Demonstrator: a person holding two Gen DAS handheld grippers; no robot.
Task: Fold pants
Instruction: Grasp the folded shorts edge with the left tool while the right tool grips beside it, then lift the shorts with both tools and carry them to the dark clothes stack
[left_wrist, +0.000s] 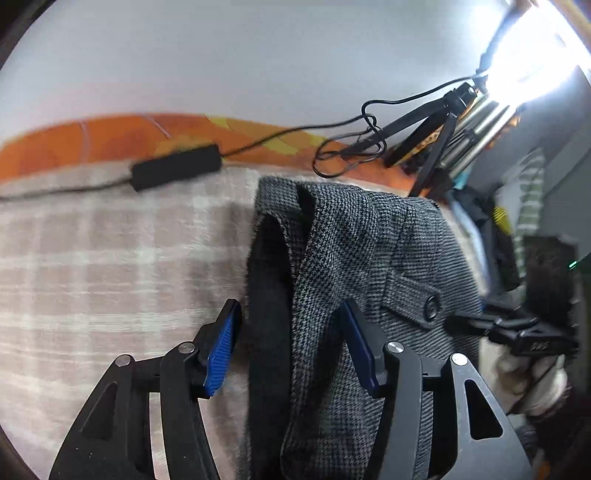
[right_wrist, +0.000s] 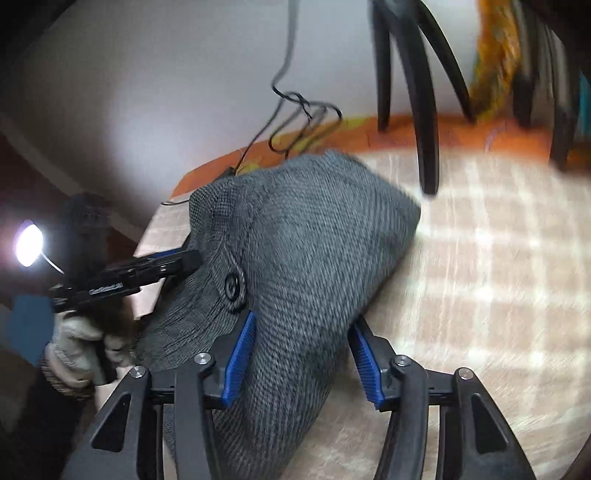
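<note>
Grey woven pants (left_wrist: 354, 258) with a black inner lining and a buttoned pocket flap lie bunched on a checked beige cloth (left_wrist: 110, 266). My left gripper (left_wrist: 288, 343) is open, its blue pads either side of the waistband edge. In the right wrist view the same pants (right_wrist: 303, 251) lie in a folded heap. My right gripper (right_wrist: 303, 354) is open with the fabric running between its pads. The left gripper (right_wrist: 147, 269) shows at the left of that view, held by a gloved hand, its tips at the pants' buttoned flap.
A black power brick (left_wrist: 177, 170) with its cable lies at the cloth's far edge on an orange sheet (left_wrist: 110, 136). A black tripod (left_wrist: 436, 125) stands at the back right; its legs (right_wrist: 421, 92) rise behind the pants. A bright lamp (right_wrist: 27, 243) shines at the left.
</note>
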